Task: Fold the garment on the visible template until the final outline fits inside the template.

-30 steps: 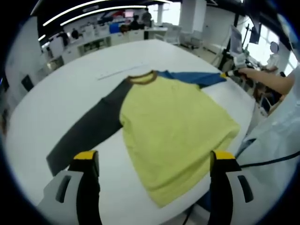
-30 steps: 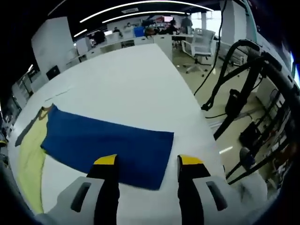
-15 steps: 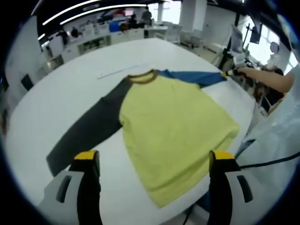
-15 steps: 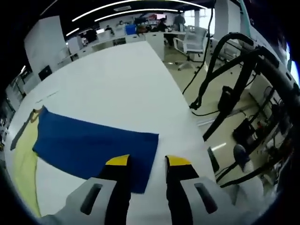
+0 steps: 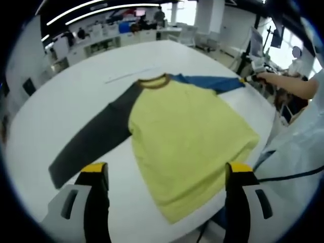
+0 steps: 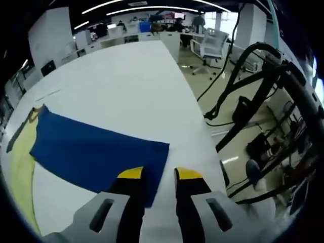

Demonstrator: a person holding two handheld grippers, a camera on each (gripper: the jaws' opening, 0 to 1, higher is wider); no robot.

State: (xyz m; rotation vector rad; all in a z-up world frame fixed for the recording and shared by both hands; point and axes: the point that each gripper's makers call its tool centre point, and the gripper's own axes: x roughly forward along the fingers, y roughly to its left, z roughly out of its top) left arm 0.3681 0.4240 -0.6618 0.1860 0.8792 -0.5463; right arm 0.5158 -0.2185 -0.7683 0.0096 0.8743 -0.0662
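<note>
Looking at the yellow raglan shirt (image 5: 187,131) lying flat, unfolded on the white desk (image 5: 66,101), we judge folding barely begun: right gripper (image 6: 158,174) nearly together around the blue sleeve (image 6: 96,149) cuff at 6 o'clock; left gripper (image 5: 164,169) wide apart, empty.

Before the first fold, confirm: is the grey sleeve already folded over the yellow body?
No. In the left gripper view the grey sleeve lies stretched out flat on the white table, beside the yellow body.
</note>
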